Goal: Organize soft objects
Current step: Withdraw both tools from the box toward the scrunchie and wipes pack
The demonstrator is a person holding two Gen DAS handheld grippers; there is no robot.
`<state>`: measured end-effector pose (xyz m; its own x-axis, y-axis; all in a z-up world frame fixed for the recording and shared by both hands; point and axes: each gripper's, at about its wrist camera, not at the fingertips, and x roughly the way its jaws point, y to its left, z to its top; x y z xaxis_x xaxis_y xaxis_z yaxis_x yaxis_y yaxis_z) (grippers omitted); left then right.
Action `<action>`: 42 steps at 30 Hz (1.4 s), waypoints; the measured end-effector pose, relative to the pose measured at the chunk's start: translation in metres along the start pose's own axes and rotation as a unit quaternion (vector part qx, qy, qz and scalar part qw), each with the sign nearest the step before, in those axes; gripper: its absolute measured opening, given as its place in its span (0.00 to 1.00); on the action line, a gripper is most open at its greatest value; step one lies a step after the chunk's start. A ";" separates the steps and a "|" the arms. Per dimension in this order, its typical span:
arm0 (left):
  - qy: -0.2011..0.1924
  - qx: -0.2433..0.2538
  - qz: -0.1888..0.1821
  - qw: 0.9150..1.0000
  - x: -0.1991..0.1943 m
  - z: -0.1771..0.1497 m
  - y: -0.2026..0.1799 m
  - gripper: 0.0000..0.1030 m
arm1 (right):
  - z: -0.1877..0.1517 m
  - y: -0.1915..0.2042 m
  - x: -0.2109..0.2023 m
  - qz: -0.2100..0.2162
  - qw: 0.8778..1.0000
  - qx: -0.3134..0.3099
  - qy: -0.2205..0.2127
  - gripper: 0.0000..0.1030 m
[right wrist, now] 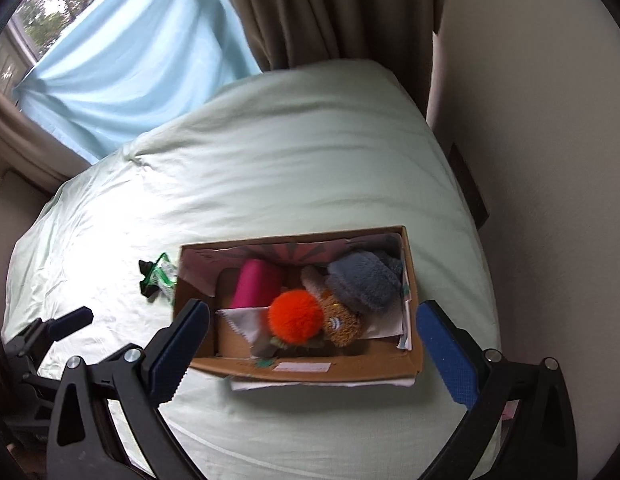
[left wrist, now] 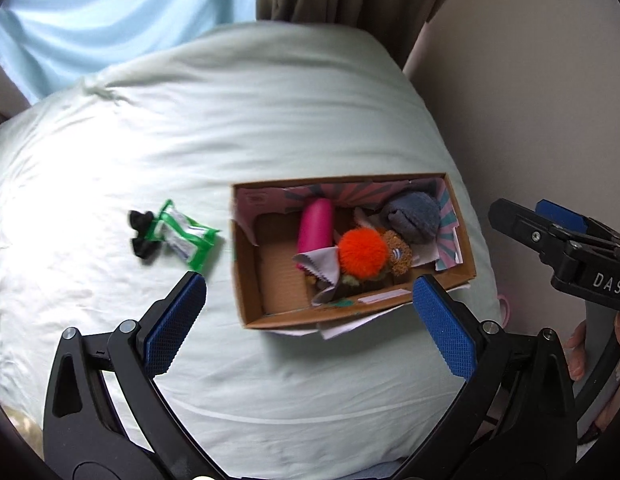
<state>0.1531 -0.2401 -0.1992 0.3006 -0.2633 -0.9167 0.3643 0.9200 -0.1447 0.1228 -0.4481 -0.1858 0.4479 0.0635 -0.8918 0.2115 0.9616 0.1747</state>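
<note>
Both claws empty, jaws spread wide: left gripper [left wrist: 308, 320] hovers over the pale green duvet [left wrist: 270, 120] between the loose items and the brown cardboard box [left wrist: 246, 280]; right gripper [right wrist: 312, 350] sits right over the box's near wall. Box already holds a pink cylindrical roll [left wrist: 315, 226], fluffy orange pom-pom ball [left wrist: 361, 254], small brown plush toy [left wrist: 398, 254], grey fleece bundle [left wrist: 414, 218] and a light grey pinked-edge cloth swatch [left wrist: 320, 264]. Still out on the duvet, just left of the box: a green-and-clear crinkly plastic packet [left wrist: 186, 236] with a small black fabric bow-like piece [left wrist: 141, 234] touching its far side. My read: next pick is that pair, left gripper's job since it's nearer. Packet's long axis runs diagonally, upper-left to lower-right in the left view, its lower end pointing toward the box's near corner. Best approach: rotate so the pads close across the short width, mid-length, come down gently since the duvet gives, and avoid pinching bedding. The black piece may need a separate pass. Box's left half has free floor, so drop there.
</note>
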 end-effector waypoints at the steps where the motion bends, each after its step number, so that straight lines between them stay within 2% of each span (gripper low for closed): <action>1: -0.005 0.000 0.000 1.000 -0.007 -0.002 0.005 1.00 | -0.002 0.009 -0.009 -0.005 1.000 -0.007 -0.008 1.00; 13: -0.079 -0.012 -0.002 0.997 -0.115 -0.031 0.114 1.00 | -0.031 0.127 -0.081 0.002 0.997 -0.032 -0.069 1.00; 20: -0.088 -0.023 -0.006 0.996 -0.141 -0.051 0.191 1.00 | -0.043 0.201 -0.089 0.004 0.995 -0.034 -0.095 1.00; 30: -0.073 -0.004 -0.012 0.997 -0.126 -0.050 0.280 1.00 | -0.048 0.278 -0.057 -0.008 0.993 -0.031 -0.112 1.00; 36: -0.061 0.000 -0.007 0.998 -0.091 -0.039 0.317 1.00 | -0.042 0.307 -0.016 -0.008 0.994 -0.061 -0.096 1.00; 42: -0.049 0.004 -0.008 0.999 -0.053 -0.028 0.335 1.00 | -0.031 0.320 0.034 0.002 0.992 -0.108 -0.067 1.00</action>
<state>0.2343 0.0901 -0.2092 0.3799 -0.3047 -0.8734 0.3763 0.9134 -0.1550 0.1791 -0.1303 -0.1736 0.5630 0.0449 -0.8252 0.0244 0.9972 0.0710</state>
